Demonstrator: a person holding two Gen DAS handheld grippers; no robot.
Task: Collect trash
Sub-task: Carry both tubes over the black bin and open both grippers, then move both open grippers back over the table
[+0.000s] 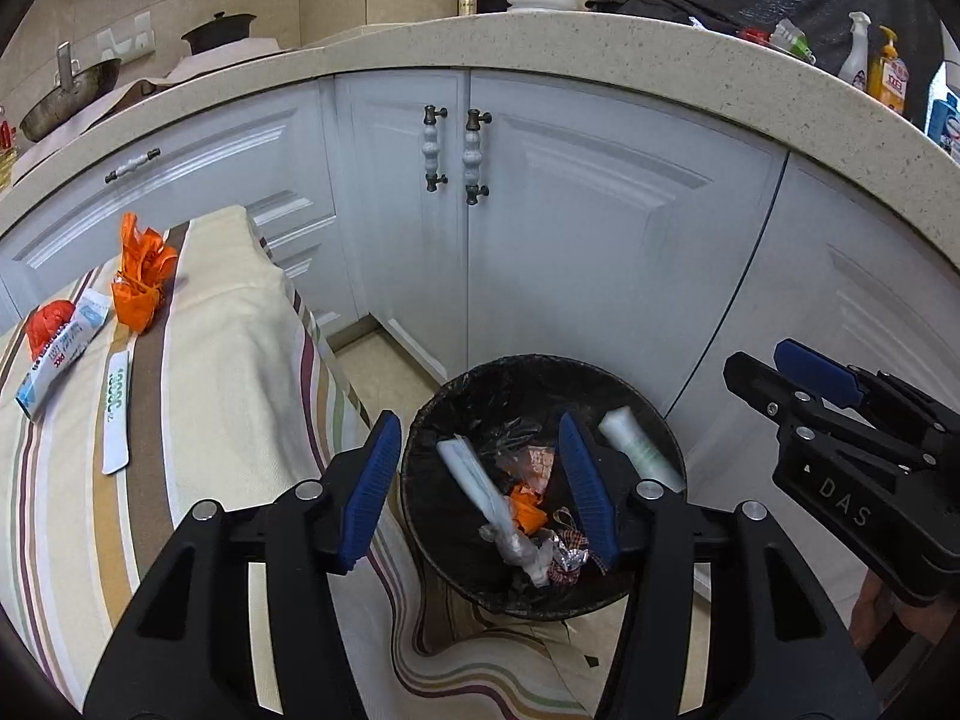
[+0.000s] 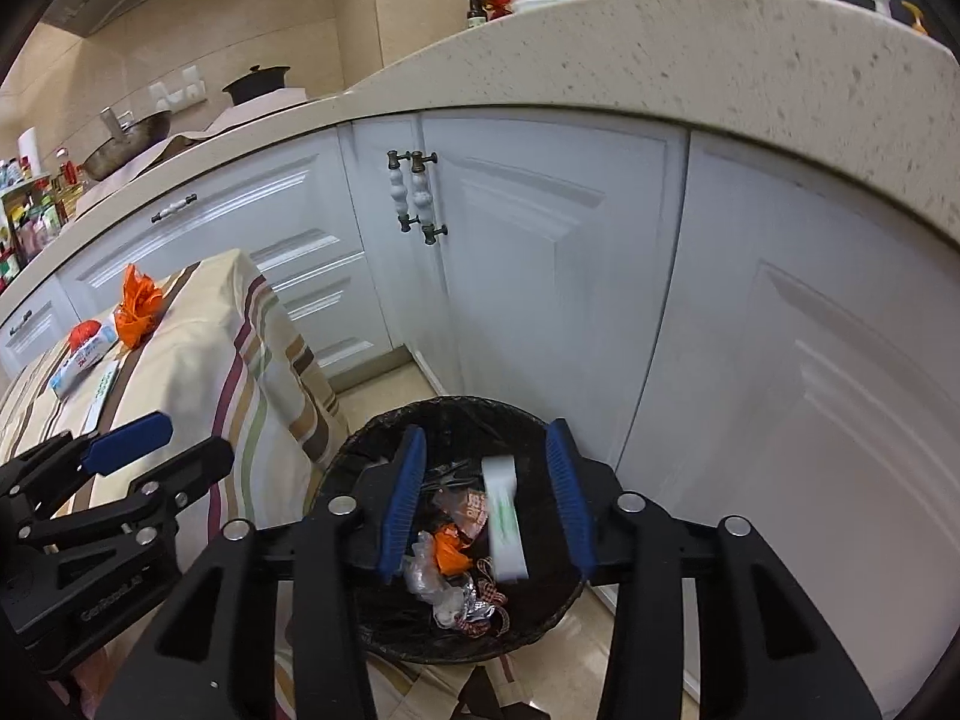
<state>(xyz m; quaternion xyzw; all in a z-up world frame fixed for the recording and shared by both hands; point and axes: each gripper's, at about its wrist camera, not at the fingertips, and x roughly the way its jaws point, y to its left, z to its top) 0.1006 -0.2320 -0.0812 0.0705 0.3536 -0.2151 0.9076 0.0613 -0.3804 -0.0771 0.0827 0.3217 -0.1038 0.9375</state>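
A round black trash bin [image 1: 456, 402] stands on the floor by the white cabinets; it also shows in the right wrist view [image 2: 384, 426]. It holds several wrappers. My left gripper [image 1: 480, 480] is open and empty over the bin. My right gripper [image 2: 489, 495] is open above the bin, and a white packet [image 2: 504, 522] is blurred between its fingers, loose in the air; it also shows in the left wrist view [image 1: 639, 447]. On the striped tablecloth [image 1: 228, 360] lie an orange wrapper [image 1: 141, 282], a red ball of wrapper [image 1: 48, 324], a blue-white packet [image 1: 66, 354] and a white strip [image 1: 116, 414].
White cabinet doors [image 1: 600, 228] with knobbed handles stand behind the bin. A speckled counter [image 1: 540, 42] above carries bottles, a white bowl, a pan and a pot. The table edge hangs close to the left of the bin. Beige floor tiles [image 2: 372, 396] show around it.
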